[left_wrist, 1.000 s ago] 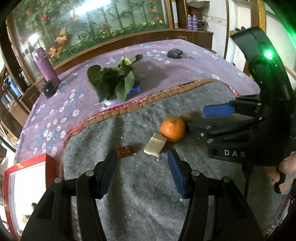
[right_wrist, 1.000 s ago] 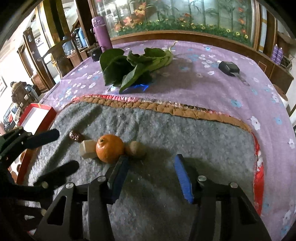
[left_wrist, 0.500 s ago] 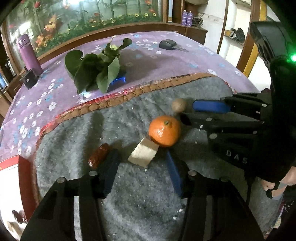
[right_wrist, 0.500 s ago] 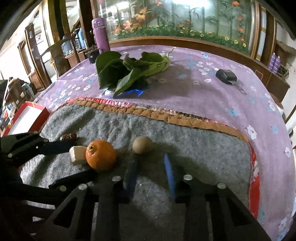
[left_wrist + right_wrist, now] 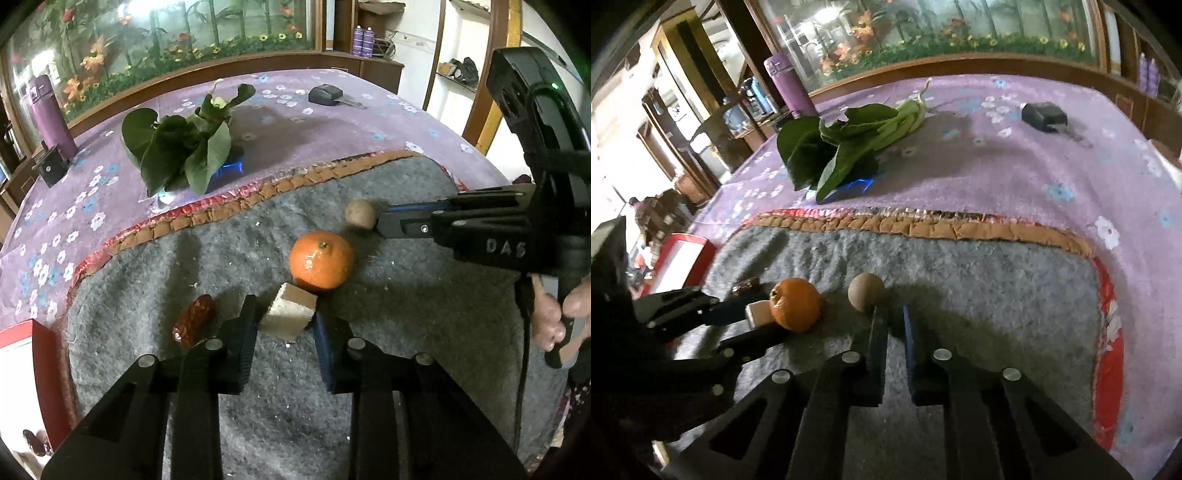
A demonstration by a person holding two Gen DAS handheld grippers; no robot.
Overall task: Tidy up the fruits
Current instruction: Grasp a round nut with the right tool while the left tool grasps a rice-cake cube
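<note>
Four small things lie on a grey felt mat at the middle of the frame: an orange, a pale cube, a dark red date and a round brown fruit; the mat has an orange and red edge and rests on a purple flowered cloth; leafy greens lie at upper left, a purple bottle stands further left, a black key fob sits at upper centre; behind, a wooden rail runs below flower-painted glass; the left gripper is closing around the cube; the right gripper is closed and empty, its tip just beside the brown fruit.
</note>
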